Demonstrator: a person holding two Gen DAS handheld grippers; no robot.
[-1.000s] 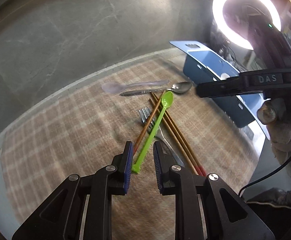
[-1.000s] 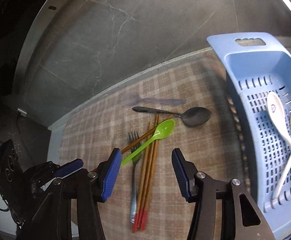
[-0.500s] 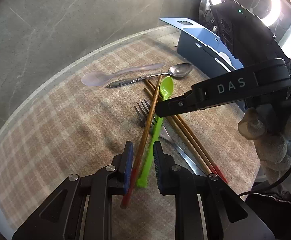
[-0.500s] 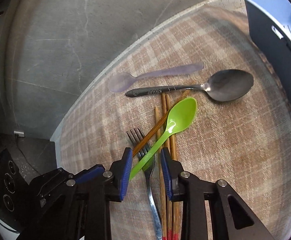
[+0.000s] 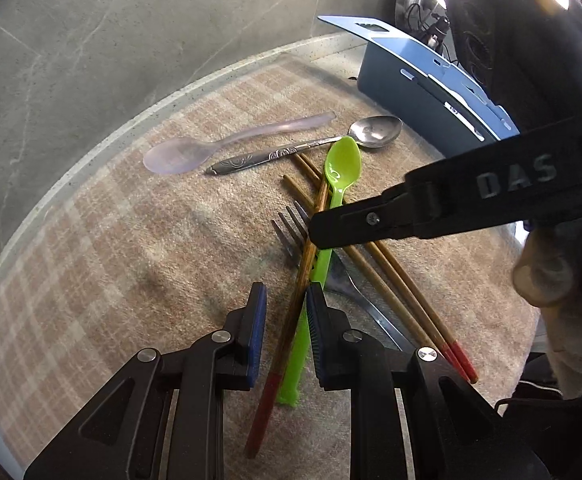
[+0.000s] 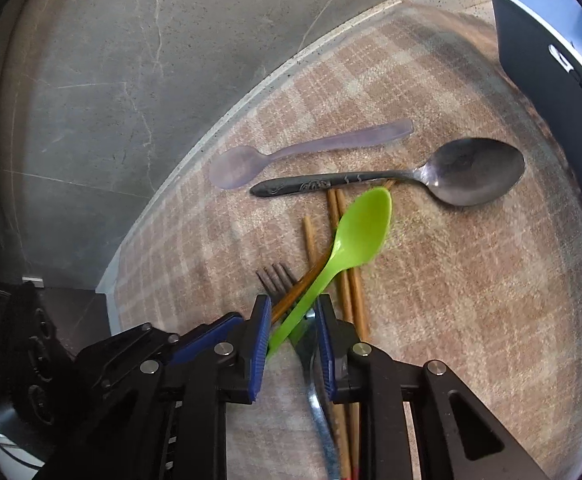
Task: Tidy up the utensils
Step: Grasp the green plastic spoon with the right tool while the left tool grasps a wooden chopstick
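Observation:
A green plastic spoon (image 5: 341,168) lies across wooden chopsticks (image 5: 395,276) and a metal fork (image 5: 291,224) on a plaid cloth (image 5: 103,248). My left gripper (image 5: 286,300) is narrowly open, its fingers astride the green spoon's handle and a red-tipped chopstick (image 5: 291,320). My right gripper (image 6: 293,316) is also narrowly open, low over the pile, astride the green spoon's (image 6: 355,232) handle, with the fork (image 6: 275,276) beneath. Its black finger (image 5: 431,208) crosses the left wrist view.
A metal spoon (image 6: 467,172) and a translucent purple spoon (image 6: 291,154) lie further back on the cloth. A blue plastic basket (image 5: 423,80) stands at the right, also in the right wrist view (image 6: 551,16). A grey stone wall rises behind the counter edge.
Both grippers have come down closer over the pile. The right gripper narrowed from wide open a second ago and now straddles the green spoon's handle. The green spoon has tilted slightly.

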